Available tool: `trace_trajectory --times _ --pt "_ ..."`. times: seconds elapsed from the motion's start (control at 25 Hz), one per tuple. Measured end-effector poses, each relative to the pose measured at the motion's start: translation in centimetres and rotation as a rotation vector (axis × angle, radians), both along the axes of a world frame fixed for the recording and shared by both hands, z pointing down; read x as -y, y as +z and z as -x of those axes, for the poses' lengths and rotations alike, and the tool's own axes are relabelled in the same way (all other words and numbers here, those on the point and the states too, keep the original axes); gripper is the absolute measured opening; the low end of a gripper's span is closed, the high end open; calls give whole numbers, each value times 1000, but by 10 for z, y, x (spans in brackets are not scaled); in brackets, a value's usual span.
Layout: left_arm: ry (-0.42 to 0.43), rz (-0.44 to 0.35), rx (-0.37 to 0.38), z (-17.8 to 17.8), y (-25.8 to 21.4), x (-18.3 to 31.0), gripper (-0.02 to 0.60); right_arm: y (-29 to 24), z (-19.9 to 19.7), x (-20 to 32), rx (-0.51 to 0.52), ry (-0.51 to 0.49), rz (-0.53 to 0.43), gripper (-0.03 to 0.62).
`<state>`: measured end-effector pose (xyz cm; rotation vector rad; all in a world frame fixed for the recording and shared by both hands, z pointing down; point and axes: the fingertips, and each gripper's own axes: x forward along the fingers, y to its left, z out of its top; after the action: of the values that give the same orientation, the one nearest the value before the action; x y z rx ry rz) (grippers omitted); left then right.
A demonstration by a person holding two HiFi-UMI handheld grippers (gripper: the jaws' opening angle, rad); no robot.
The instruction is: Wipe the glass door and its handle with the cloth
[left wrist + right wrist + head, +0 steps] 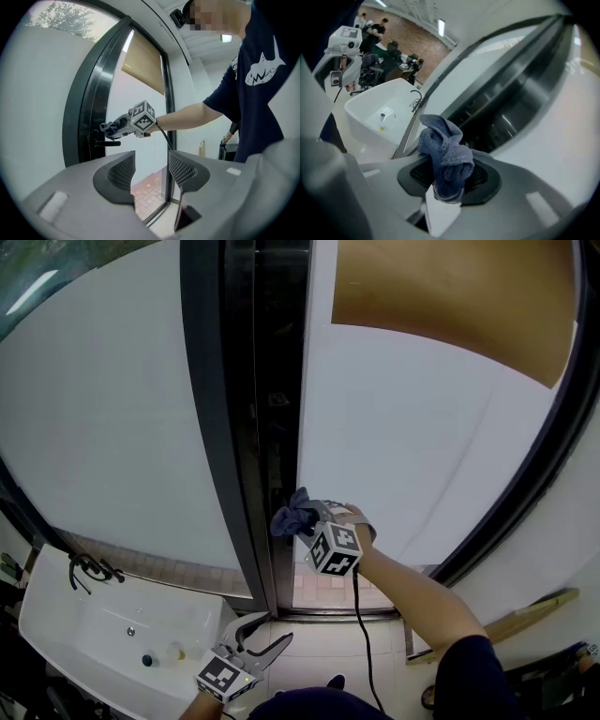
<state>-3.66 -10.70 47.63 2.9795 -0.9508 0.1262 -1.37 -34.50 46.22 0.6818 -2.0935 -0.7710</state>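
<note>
Cloth (pixel 445 157) sat pinched in my right gripper's (pixel 307 519) jaws beside the door handle (pixel 108 143) (dark, on the frame); my left gripper (pixel 266 636) hung near, jaws spread, empty.

Head view: black lever door handle (pixel 107 143) hidden behind crumpled blue cloth (pixel 292 517); left gripper (pixel 267 634) rear cut off at bottom edge.
</note>
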Motion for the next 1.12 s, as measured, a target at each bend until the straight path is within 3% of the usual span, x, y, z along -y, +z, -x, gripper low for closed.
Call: trace_trajectory --times 0.2,0.36,0.76,1.12 --pt "-16 3 -8 2 -1 -2 219 22 61 -8 -149 -124 -96 141" --pt "-42 17 -3 8 1 -1 219 50 68 3 -271 -146 -132 141" --pt "-17 3 -16 3 -1 1 219 71 31 -11 -403 -198 -184 141" --pt "20 8 -10 -7 1 2 219 87 -29 -14 -488 -151 -186 141"
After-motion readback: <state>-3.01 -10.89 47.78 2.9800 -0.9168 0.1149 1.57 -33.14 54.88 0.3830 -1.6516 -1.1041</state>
